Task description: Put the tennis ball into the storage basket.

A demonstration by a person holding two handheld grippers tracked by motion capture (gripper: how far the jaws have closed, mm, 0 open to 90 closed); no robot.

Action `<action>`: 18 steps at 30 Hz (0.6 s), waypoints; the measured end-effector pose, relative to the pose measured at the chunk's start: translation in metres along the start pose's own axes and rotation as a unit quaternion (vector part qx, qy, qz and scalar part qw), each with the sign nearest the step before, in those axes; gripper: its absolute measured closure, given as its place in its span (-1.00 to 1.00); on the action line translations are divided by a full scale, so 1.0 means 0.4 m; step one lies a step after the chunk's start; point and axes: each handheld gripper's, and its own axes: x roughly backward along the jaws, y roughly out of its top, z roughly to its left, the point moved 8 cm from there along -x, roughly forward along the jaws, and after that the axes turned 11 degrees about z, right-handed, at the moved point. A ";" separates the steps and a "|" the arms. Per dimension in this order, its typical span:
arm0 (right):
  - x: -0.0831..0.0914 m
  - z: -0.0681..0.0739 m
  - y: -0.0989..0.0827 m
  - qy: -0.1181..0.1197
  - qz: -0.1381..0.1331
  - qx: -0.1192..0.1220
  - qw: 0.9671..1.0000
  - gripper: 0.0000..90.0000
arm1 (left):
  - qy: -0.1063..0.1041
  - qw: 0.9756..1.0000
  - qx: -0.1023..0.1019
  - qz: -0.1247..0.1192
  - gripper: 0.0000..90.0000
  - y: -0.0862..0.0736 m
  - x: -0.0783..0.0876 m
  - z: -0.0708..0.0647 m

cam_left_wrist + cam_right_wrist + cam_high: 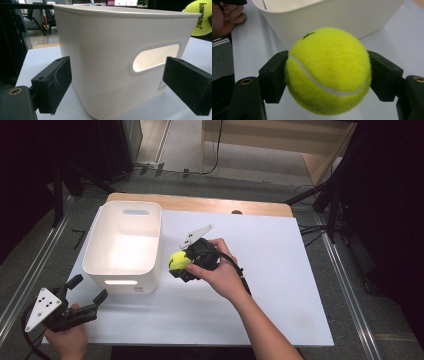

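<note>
Tongs [328,75] in the right hand are clenching a tennis ball [179,261] just beside the white bin [125,270], probably for dropping it in, while the left tongs [90,295] are waiting released (jaws spread) on the counter [280,285].

Yellow tennis ball [328,72] in right tool's grip, beside bin [122,245], prob. airborne.

Bright table, dark surroundings, slightly soft.
</note>
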 end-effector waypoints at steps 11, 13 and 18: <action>0.004 0.000 0.022 0.001 0.002 0.008 1.000 -0.47 | -0.001 1.000 0.000 -0.001 -0.81 0.000 0.001 0.001; 0.007 0.000 0.026 0.003 0.001 0.008 1.000 -0.47 | -0.001 1.000 0.000 -0.003 -0.81 0.001 0.001 0.000; 0.012 0.000 0.039 0.007 0.002 0.015 1.000 -0.46 | -0.001 1.000 0.000 -0.001 -0.81 0.000 0.001 0.001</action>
